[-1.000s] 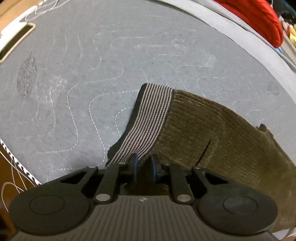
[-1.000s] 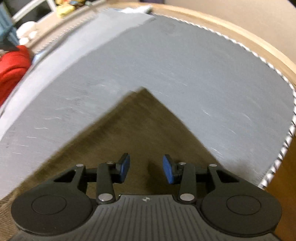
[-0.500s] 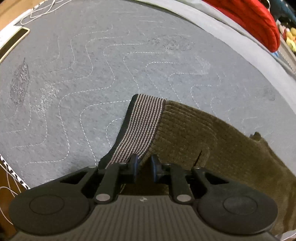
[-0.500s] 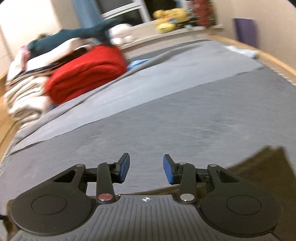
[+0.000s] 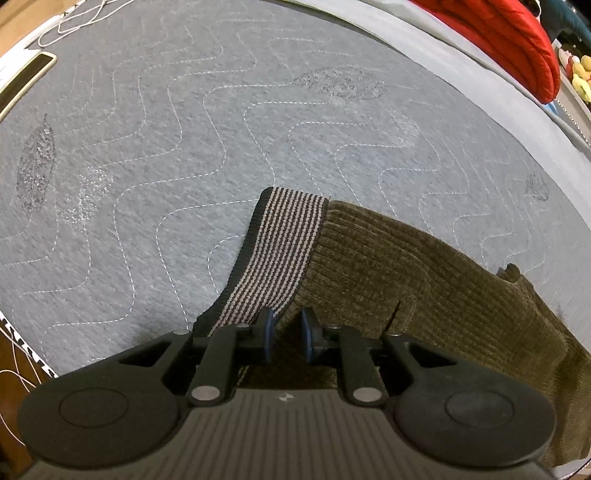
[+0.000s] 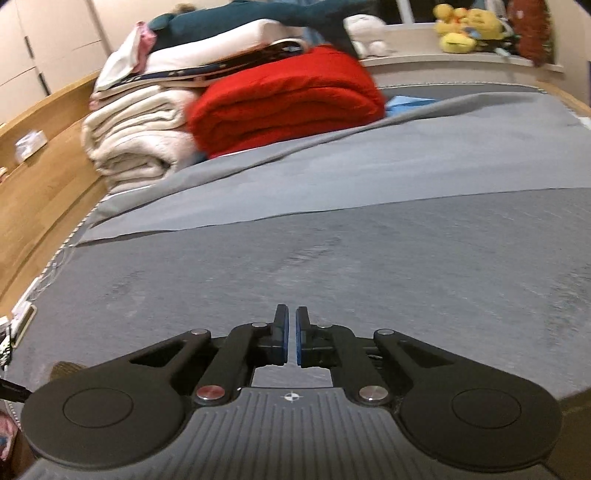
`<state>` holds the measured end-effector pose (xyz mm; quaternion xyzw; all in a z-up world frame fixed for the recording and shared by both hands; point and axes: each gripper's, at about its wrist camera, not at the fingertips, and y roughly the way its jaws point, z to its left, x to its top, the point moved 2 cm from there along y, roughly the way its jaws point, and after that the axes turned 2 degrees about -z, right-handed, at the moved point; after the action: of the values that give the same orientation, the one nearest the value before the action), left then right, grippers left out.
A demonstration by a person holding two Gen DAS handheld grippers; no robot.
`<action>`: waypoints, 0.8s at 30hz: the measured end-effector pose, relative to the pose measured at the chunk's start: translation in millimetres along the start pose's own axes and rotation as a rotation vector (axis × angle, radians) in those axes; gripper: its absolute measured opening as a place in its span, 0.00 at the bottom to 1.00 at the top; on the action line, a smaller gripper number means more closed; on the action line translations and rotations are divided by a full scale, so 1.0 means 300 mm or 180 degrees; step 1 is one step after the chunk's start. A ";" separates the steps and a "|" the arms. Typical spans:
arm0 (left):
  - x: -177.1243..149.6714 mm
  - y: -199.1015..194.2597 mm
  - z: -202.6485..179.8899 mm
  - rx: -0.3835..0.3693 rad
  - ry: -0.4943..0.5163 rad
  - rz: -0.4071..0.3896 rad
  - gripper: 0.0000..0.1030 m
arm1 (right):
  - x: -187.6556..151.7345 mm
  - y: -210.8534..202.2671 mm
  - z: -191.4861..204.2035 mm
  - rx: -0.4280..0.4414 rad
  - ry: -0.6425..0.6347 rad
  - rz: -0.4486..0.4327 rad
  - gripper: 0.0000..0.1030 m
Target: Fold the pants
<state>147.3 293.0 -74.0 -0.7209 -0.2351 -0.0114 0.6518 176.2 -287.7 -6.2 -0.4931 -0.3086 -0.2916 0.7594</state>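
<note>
Olive-brown corduroy pants (image 5: 388, 266) lie on the grey quilted mattress (image 5: 184, 147), running from the centre to the lower right of the left wrist view. Their striped knit waistband (image 5: 284, 251) points up and left. My left gripper (image 5: 284, 332) is shut on the pants where the waistband meets the corduroy, and fabric fills the gap between its pads. My right gripper (image 6: 291, 332) hovers over bare mattress (image 6: 369, 266) with its blue pads nearly touching and nothing between them. I cannot clearly make out the pants in the right wrist view.
A folded red blanket (image 6: 288, 99), cream blankets (image 6: 136, 136) and plush toys (image 6: 461, 29) are piled at the far end. A lighter grey sheet (image 6: 406, 147) lies before them. A phone (image 5: 26, 77) and white cable (image 5: 85, 14) rest near the mattress edge. The wooden frame (image 6: 37, 177) borders the left.
The right gripper swung off the pants and tipped up to face across the bed, and its jaws went from open to shut. The left gripper kept its hold on the waistband.
</note>
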 end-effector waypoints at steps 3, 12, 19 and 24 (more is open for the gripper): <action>0.001 0.001 0.003 -0.0019 0.0008 0.0008 0.18 | 0.004 0.058 0.075 0.0156 -0.0008 0.0087 0.07; 0.002 0.007 0.014 -0.0099 0.0020 0.0021 0.18 | -0.115 0.274 0.317 0.0810 -0.0480 0.0938 0.35; 0.003 0.006 0.013 -0.0126 0.0061 0.0024 0.18 | -0.200 0.425 0.356 0.0800 -0.0405 0.1340 0.35; 0.003 0.008 0.023 -0.0179 0.0074 0.0036 0.18 | -0.240 0.481 0.374 0.0885 -0.0566 0.1482 0.36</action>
<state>147.0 299.7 -76.9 -0.7401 -0.2231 -0.0227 0.6340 217.7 -123.9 -106.4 -0.4655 -0.2894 -0.0198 0.8362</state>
